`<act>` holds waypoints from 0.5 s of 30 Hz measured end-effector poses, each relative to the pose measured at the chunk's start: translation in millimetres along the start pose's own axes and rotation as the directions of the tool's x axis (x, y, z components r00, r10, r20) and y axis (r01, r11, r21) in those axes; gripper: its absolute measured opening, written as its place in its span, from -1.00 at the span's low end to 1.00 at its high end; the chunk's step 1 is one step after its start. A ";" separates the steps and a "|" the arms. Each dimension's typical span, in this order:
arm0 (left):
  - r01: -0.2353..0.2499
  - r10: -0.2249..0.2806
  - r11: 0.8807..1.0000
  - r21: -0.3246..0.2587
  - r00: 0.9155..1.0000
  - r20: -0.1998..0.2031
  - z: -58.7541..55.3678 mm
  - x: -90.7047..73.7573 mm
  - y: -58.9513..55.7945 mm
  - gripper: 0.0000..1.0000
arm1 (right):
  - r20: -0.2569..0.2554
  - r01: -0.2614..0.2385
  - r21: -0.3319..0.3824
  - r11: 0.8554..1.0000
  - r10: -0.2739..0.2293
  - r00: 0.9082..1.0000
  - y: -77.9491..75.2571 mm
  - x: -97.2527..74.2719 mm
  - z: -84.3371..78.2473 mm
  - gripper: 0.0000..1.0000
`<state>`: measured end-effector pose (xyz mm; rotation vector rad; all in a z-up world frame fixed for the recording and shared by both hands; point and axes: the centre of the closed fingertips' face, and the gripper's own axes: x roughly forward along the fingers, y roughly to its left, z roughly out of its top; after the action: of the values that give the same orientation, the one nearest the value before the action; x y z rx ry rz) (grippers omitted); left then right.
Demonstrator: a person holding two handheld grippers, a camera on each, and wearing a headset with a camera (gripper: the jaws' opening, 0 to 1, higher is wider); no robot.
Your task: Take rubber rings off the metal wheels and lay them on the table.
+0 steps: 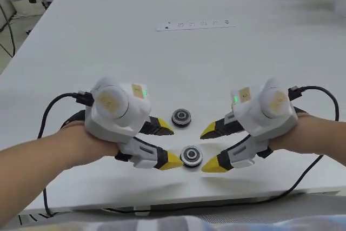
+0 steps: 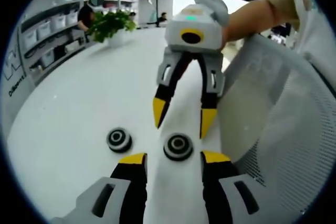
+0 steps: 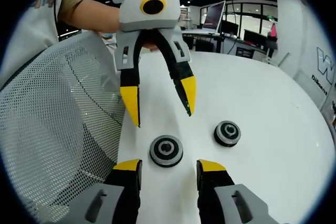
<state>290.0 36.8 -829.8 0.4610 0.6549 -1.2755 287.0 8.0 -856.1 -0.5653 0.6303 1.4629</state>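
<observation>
The task looks unstarted. The nearer round metal wheel (image 1: 191, 156) and the farther round metal wheel (image 1: 181, 117) both lie flat on the white desk (image 1: 259, 68). Each seems to carry its black rubber ring (image 2: 166, 148) round the rim, and I see no loose ring laid down. Both rings are left to take off.

The left tool (image 1: 172, 145) and the right tool (image 1: 207, 149) face each other across the nearer wheel. Each has its yellow-tipped jaws spread wide and holds nothing. The tips stand just beside the wheel; whether any touches it I cannot tell.

The head view gives the layout from above, with a flat white power strip (image 1: 195, 24) well apart up the desk. The gripper views look low across the desk and show the nearer wheel's dark band round a bright hub. The left gripper view adds a green leafy plant (image 2: 110, 23) and a white mesh chair back (image 2: 273, 114). The right gripper view adds dark computer monitors (image 3: 216, 17).
</observation>
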 end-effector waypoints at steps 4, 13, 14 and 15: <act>0.008 -0.008 1.000 0.006 1.000 -0.008 -0.7 4.7 -3.2 -0.20 | -0.001 -0.004 0.003 1.000 0.004 1.000 1.3 0.9 -0.9 -0.23; 0.016 -0.016 1.000 0.008 1.000 -0.013 2.8 14.4 -5.1 -0.32 | 0.003 -0.010 0.015 1.000 0.010 1.000 1.6 1.5 -0.7 -0.23; 0.021 -0.021 1.000 0.005 1.000 -0.013 3.1 15.1 -5.8 -0.34 | 0.002 -0.011 0.014 1.000 0.011 1.000 2.0 1.7 -0.9 -0.23; 0.024 -0.024 1.000 0.001 1.000 -0.011 3.5 15.9 -6.2 -0.36 | 0.001 -0.011 0.014 1.000 0.011 1.000 2.3 1.8 -1.1 -0.23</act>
<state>287.1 21.5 -837.7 0.4623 0.6712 -1.2967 284.6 8.7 -858.1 -0.5515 0.6432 1.4683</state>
